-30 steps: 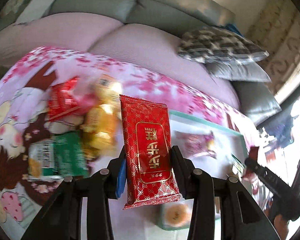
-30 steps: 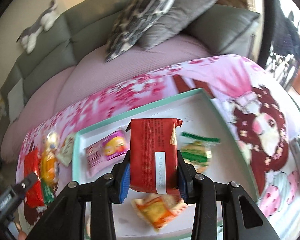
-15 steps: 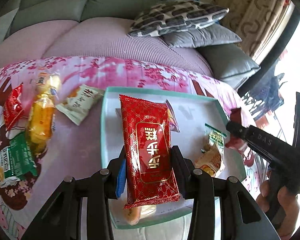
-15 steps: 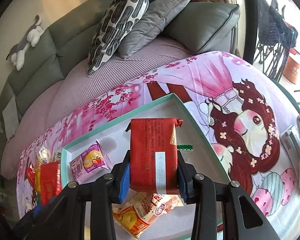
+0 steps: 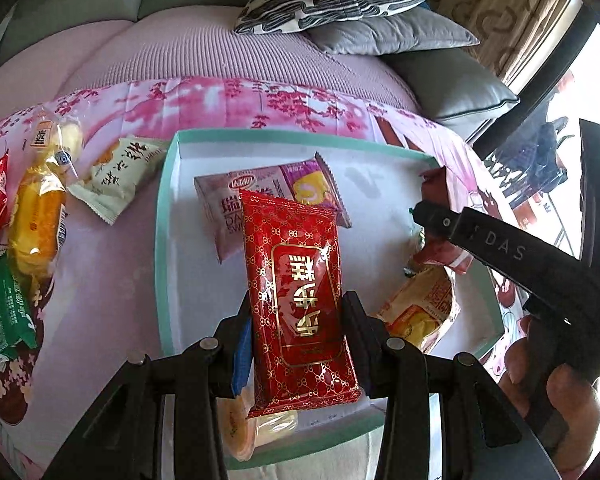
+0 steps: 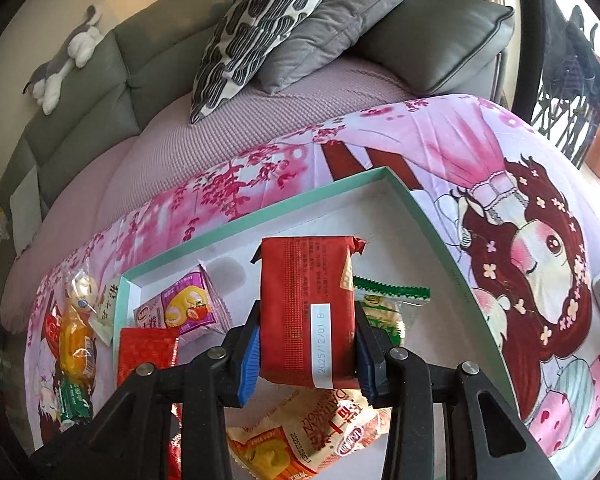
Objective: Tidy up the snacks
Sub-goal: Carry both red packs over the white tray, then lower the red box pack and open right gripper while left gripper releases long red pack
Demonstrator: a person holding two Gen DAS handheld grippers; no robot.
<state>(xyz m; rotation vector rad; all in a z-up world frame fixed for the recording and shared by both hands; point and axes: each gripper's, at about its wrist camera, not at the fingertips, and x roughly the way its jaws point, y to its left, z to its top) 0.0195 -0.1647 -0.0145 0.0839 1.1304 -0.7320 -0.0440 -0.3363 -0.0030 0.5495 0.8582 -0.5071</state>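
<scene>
- Gripping a red-and-gold foil packet [image 5: 300, 304] by its long edges, the left gripper [image 5: 298, 344] holds it above the teal tray [image 5: 162, 240] (light, slick wrapper; likely soft inside).
- Alongside, the right gripper [image 6: 306, 344] pinches a plain red packet [image 6: 306, 312] mid-body over the same tray; gentle pressure seems wise.

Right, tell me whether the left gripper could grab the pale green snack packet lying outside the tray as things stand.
Probably not yet: the left gripper is shut on the red patterned packet. The pale green packet itself lies uncovered beside the tray.
</scene>
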